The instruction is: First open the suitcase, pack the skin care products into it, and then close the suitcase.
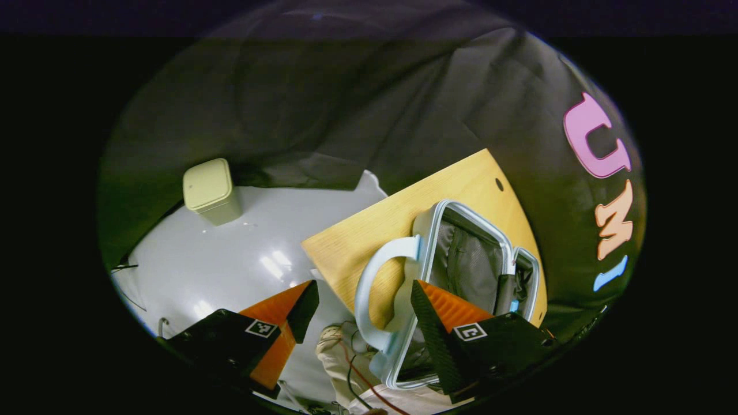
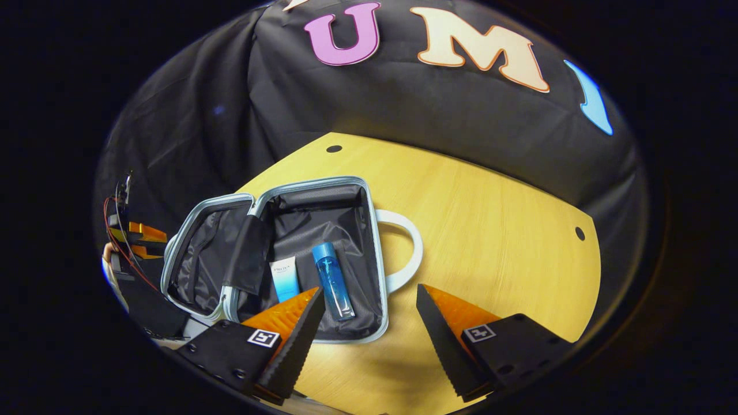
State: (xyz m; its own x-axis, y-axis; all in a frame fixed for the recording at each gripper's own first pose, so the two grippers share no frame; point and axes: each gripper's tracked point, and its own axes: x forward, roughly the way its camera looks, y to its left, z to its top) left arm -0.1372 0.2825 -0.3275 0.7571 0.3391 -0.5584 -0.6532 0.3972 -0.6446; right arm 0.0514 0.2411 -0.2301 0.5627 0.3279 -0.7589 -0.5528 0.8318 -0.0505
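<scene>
Both tongs, left (image 1: 363,311) & right (image 2: 369,311), are held wide open, empty, above opened suitcase (image 2: 323,230) w/ tube (image 2: 285,279) & bottle (image 2: 332,280) packed, on worktop (image 2: 490,230).

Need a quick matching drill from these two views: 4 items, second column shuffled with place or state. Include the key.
Column 1
1. suitcase
2. blue bottle
3. white tube
4. lidded bin

Column 2
A. standing on the pale floor, lid down
B. lying in the case half with the handle, next to the tube
C. open flat on the wooden table
D. lying in the case, between the bottle and the hinge

Pairs: 1-C, 2-B, 3-D, 4-A
</scene>
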